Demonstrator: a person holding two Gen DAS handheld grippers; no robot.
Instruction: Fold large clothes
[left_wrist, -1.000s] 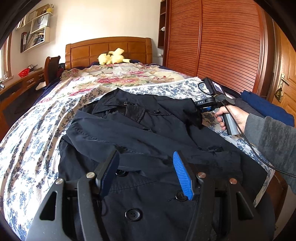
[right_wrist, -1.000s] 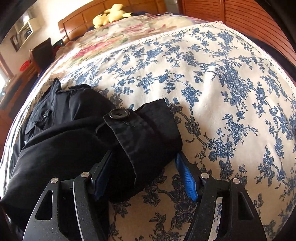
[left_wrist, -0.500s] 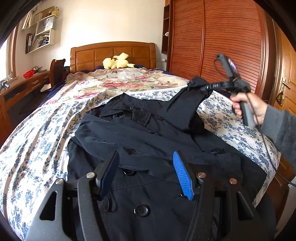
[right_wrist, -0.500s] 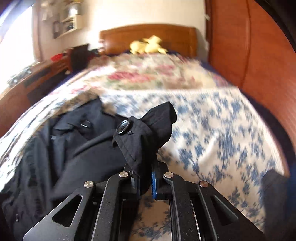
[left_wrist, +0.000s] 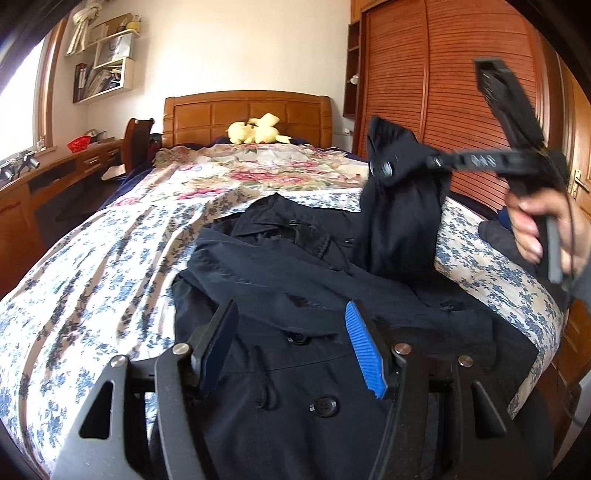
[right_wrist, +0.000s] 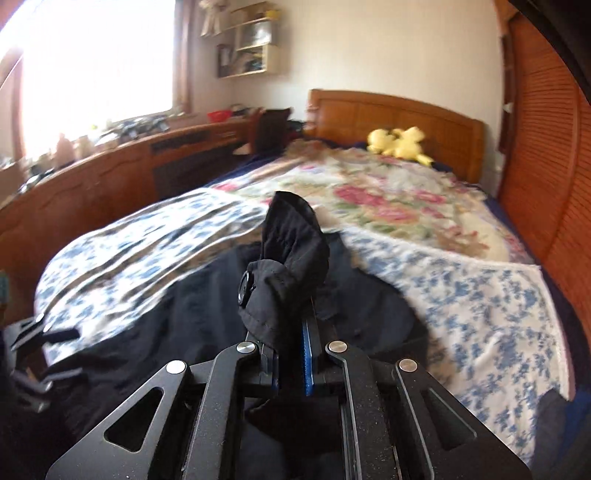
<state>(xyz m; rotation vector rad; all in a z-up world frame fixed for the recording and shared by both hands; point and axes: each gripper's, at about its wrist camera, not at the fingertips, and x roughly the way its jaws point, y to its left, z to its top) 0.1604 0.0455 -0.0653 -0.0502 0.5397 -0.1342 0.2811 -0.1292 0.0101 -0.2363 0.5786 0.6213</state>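
Note:
A dark navy coat (left_wrist: 325, 280) lies front up, buttons showing, on the blue-flowered bedspread (left_wrist: 110, 266). My left gripper (left_wrist: 291, 325) hovers open over the coat's lower front with nothing between its fingers. A hand (left_wrist: 535, 229) at the right holds my right gripper (left_wrist: 424, 162), which is shut on the coat's right sleeve cuff (left_wrist: 391, 166). The sleeve hangs lifted above the bed. In the right wrist view the cuff (right_wrist: 288, 258), with its button, sticks up out of the right gripper (right_wrist: 291, 328), above the coat's body (right_wrist: 177, 332).
A yellow plush toy (left_wrist: 255, 133) sits by the wooden headboard (left_wrist: 247, 110) on a rose-patterned quilt (left_wrist: 266, 166). Slatted wardrobe doors (left_wrist: 436, 92) run along the right. A wooden desk (right_wrist: 122, 162) and a chair (left_wrist: 136, 136) stand at the left, under wall shelves (left_wrist: 103, 66).
My right gripper shut on the sleeve cuff that lay between its fingers on the bedspread, then lifted it high above the coat. My left gripper drifted a little and stayed open.

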